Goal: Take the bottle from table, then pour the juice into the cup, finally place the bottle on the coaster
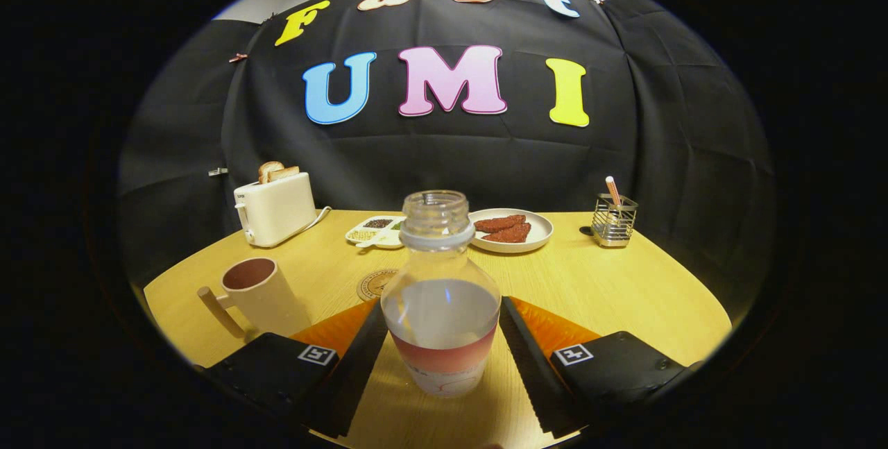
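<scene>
The hand-held gripper (442,366) has its two black fingers (361,359) spread apart, one on each side of the bottle (442,296). Whether the fingers touch the bottle I cannot tell; at the left side the finger seems to be very close to the bottle wall, at the right side a thin gap is visible. The bottle stands upright on the tabletop (610,282) near its front edge, between the fingers. It is transparent, without cap, and it has liquid in the lower half and a reddish label band near the bottom.

Just behind the bottle, partly hidden by it, a round coaster (374,284) lies flat on the tabletop. Toward the left edge stands a cream cup (260,293) with a handle, its mouth open upward. At the back left corner stands a white toaster (275,207) with bread slices in it. Along the back edge are a small divided tray (374,230) and a plate (515,230) with reddish pieces. Near the back right corner stands a wire holder (614,220).
</scene>
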The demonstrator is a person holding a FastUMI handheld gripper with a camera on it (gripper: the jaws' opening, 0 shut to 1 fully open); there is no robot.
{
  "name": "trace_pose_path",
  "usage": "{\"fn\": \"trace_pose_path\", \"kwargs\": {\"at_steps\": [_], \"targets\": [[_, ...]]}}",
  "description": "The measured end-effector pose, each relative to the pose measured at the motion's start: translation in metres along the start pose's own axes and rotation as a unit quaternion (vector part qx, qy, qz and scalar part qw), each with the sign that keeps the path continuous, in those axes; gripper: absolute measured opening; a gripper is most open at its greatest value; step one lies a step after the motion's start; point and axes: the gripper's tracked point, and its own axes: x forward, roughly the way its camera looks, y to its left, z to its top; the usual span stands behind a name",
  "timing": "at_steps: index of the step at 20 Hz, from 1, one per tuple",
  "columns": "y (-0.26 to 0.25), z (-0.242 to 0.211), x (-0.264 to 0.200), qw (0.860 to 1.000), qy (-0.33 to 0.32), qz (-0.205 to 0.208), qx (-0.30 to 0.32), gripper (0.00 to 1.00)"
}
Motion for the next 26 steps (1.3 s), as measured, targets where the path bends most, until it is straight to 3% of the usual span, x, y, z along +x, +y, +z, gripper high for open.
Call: {"fn": "trace_pose_path", "kwargs": {"at_steps": [4,7,10,12,19,26], "targets": [[0.001,0.002,0.004,1.0,-0.007,0.001,-0.006,0.94],[0.005,-0.006,0.008,1.0,0.003,0.007,-0.005,0.85],[0.003,-0.006,0.013,1.0,0.001,0.004,-0.013,0.86],[0.006,-0.007,0.013,1.0,0.002,0.011,-0.023,0.79],[0.016,0.007,0.013,0.989,0.006,0.037,-0.141,0.71],[0.041,0.035,0.019,0.967,0.025,0.049,-0.247,0.7]]}}
